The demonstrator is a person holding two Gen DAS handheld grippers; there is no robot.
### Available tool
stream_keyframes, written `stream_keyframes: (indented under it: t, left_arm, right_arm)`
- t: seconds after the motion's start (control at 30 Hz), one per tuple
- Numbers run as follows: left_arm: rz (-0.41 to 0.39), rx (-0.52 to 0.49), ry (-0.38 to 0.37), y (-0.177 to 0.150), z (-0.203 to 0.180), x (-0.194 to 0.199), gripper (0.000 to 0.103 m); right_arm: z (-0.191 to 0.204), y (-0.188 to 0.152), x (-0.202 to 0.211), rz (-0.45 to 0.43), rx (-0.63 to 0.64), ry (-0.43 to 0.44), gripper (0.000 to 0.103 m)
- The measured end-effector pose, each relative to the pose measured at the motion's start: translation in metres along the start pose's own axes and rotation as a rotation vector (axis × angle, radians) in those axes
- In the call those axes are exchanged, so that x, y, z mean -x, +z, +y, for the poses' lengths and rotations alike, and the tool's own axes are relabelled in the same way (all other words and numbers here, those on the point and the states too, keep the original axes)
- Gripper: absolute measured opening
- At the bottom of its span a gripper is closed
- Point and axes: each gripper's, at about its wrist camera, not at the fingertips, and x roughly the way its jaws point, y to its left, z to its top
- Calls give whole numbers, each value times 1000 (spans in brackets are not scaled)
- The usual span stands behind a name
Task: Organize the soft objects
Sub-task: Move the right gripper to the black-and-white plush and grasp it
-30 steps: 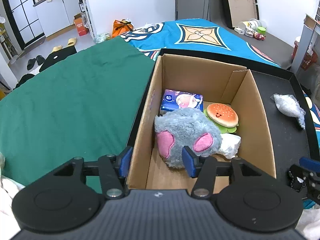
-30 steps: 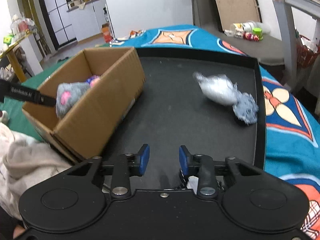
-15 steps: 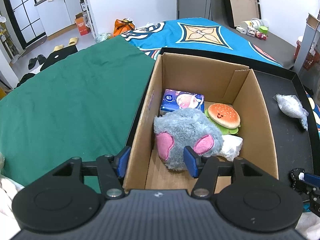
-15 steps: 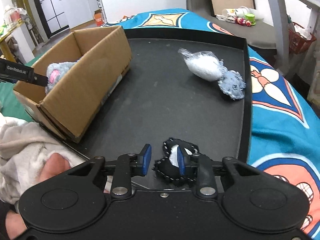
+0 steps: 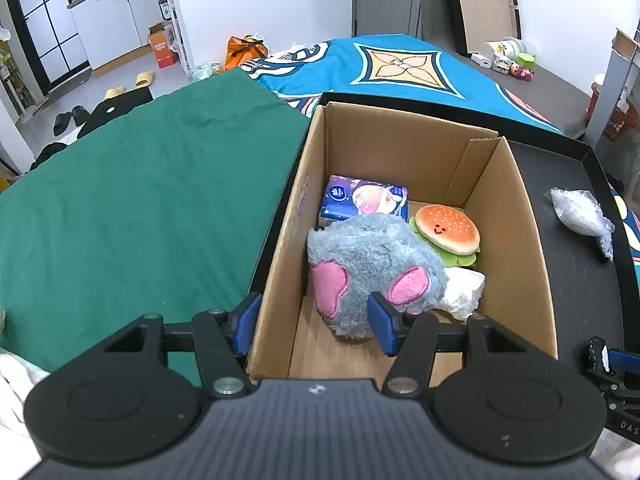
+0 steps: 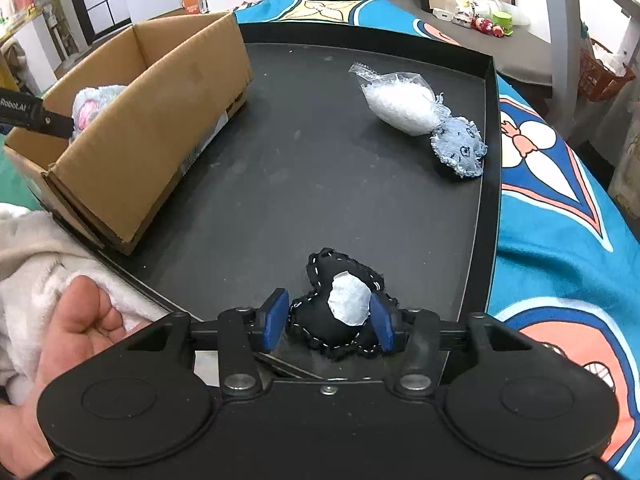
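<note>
Tissue pack [image 5: 364,200] half behind grey plush [image 5: 372,264].

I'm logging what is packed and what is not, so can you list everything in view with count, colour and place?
cardboard box: one, brown, on the tray's left part
grey plush: one, grey with pink patches, inside the box
burger plush: one, orange and green, inside the box
tissue pack: one, blue, at the box's far end
white wad: one, white, in the box under the burger
black pouch: one, black with white patch, tray's near edge
clear bag: one, white filling, far right of tray
denim pouch: one, light blue, touching the bag
black tray: one, black
green cloth: one, left of tray
left gripper: open, straddling the box wall
right gripper: around the black pouch
</note>
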Motion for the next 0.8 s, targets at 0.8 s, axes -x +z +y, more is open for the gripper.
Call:
stream_keyframes:
  t: [0.8]
  left_arm:
    - [0,6,6,1,7,1,57]
  right_arm:
    - [9,21,-4,-131,103,-74,44]
